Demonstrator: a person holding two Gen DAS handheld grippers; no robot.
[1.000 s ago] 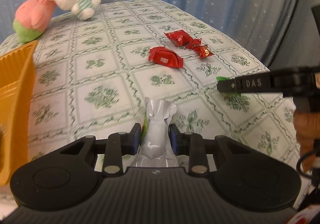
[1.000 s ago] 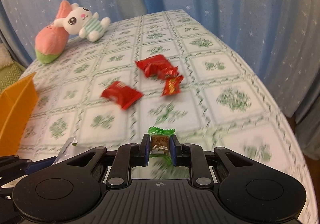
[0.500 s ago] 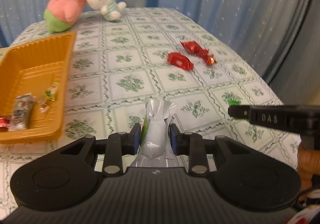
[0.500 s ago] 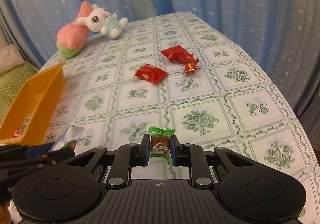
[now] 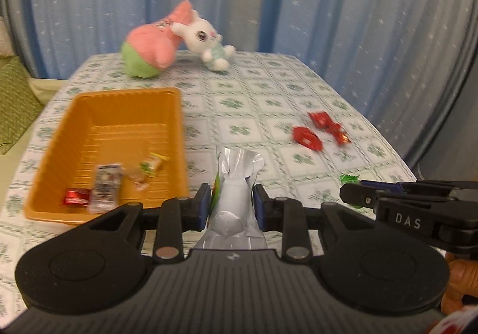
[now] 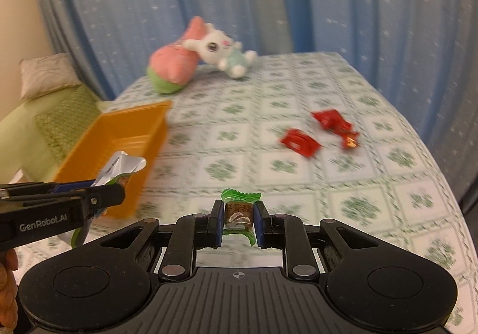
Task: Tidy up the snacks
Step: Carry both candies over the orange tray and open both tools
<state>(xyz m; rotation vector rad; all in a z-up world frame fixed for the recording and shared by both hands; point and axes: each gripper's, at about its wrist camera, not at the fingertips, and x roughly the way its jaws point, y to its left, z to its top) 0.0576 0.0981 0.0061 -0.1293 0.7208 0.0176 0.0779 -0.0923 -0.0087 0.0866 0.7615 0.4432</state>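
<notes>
I have my left gripper (image 5: 232, 206) clamped on a silver packet (image 5: 236, 181) and my right gripper (image 6: 238, 222) pinching a green-wrapped candy (image 6: 239, 211). Lower left, the orange tray (image 5: 74, 113) holds a few snacks; three red packets (image 5: 307, 138) wait mid-right.

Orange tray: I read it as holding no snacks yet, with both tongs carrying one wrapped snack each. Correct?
Not quite. The orange tray already holds several wrapped snacks, as the left wrist view shows. The rest stands: the left tongs grip a silver packet, and the right tongs grip a green-wrapped candy.
</notes>
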